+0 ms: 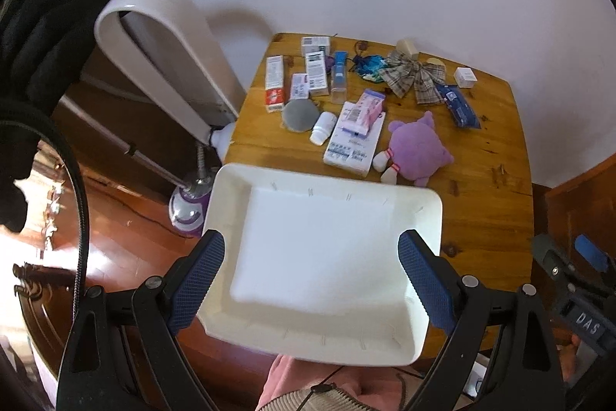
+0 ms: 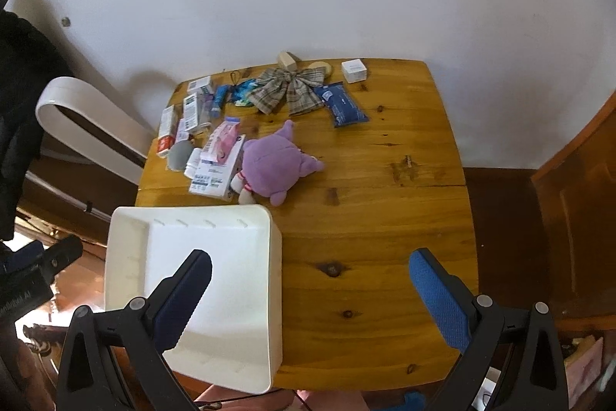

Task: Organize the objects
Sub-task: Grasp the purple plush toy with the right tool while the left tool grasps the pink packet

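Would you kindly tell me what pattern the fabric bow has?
The bow is plaid, in beige, grey and brown; the left wrist view shows it best.

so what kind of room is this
Probably a room in a home: a wooden table against a white wall, cluttered with toiletry boxes and a purple plush toy, a garment steamer beside it.

Glossy varnished wood table (image 2: pixel 365 218), matt plastic tray (image 1: pixel 231 187)
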Demonstrator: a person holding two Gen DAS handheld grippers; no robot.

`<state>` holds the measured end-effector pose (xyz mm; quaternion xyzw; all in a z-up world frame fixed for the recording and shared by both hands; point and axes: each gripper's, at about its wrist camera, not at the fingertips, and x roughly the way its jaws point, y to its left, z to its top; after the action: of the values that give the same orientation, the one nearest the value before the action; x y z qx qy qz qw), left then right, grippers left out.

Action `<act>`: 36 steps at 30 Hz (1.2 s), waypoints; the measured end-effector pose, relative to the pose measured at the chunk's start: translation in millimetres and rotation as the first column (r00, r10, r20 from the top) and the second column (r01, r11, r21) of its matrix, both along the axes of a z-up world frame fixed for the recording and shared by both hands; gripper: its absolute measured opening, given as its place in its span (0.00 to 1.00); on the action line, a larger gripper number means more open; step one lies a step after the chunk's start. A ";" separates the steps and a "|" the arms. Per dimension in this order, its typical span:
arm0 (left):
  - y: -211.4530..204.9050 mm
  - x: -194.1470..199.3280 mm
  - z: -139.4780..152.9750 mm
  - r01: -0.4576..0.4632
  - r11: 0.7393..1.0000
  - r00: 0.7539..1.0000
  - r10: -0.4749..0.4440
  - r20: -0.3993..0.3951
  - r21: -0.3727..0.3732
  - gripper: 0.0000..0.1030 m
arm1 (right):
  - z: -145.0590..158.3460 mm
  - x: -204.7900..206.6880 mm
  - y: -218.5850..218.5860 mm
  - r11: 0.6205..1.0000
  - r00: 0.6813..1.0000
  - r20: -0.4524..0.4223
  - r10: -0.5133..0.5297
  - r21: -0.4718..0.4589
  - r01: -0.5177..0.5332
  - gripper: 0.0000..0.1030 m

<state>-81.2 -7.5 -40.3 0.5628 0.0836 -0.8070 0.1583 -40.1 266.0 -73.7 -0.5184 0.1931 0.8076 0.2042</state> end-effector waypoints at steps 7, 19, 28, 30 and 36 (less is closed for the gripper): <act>-19.2 -52.3 -16.1 0.065 0.998 0.998 -0.065 -0.008 0.010 0.91 | -23.2 -43.3 0.6 0.999 0.999 0.033 -0.033 0.006 0.033 1.00; -46.0 -170.0 -104.3 0.229 0.969 0.971 -0.234 0.048 0.091 0.91 | -94.0 -126.0 36.1 0.997 0.997 0.026 -0.074 -0.010 0.074 1.00; -39.1 -213.6 -170.1 0.257 0.948 0.949 -0.284 0.135 0.190 0.90 | -153.9 -159.2 58.1 0.997 0.998 0.063 -0.001 -0.071 0.006 1.00; -37.9 -216.2 -175.9 0.260 0.947 0.947 -0.288 0.142 0.190 0.90 | -163.4 -163.9 57.0 0.996 0.997 0.079 0.026 -0.083 -0.019 1.00; -41.0 -222.3 -188.9 0.228 0.961 0.954 -0.253 0.160 0.158 0.86 | -186.8 -174.4 52.8 0.992 0.990 0.116 0.076 -0.113 -0.062 1.00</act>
<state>-303.5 -48.5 -229.2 0.6485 0.0553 -0.7588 0.0264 -214.5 318.7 -260.5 -0.5829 0.2061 0.7698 0.1589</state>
